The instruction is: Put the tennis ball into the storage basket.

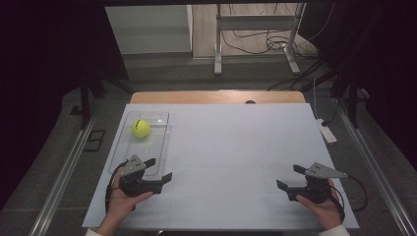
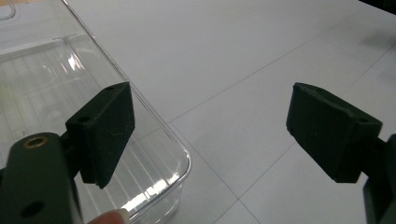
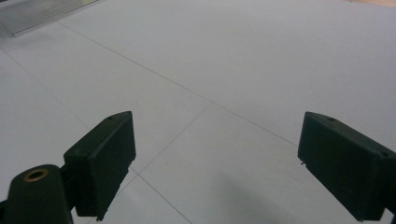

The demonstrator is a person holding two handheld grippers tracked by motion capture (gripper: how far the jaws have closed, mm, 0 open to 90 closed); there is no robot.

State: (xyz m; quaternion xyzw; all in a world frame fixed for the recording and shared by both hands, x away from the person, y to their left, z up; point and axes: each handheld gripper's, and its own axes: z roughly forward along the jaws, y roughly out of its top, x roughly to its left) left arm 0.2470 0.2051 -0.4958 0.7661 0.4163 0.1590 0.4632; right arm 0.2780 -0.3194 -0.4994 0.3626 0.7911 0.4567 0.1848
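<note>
A yellow tennis ball (image 1: 141, 128) lies in the far half of a clear plastic tray (image 1: 127, 150) on the left of the white table. My left gripper (image 1: 161, 169) hovers at the tray's near right corner, jaws apart with nothing between them. In the left gripper view the left gripper (image 2: 210, 133) frames the clear tray's corner (image 2: 154, 154) under its left jaw. My right gripper (image 1: 288, 178) rests at the near right of the table, open and empty. Bare white surface lies between the jaws of the right gripper (image 3: 215, 163) in its own view.
The white table top (image 1: 231, 147) spreads wide between the two hands. A wooden strip (image 1: 216, 97) runs along its far edge. Beyond it stand a metal frame (image 1: 255, 29) and cables on the floor. A white power strip (image 1: 327, 132) lies off the right edge.
</note>
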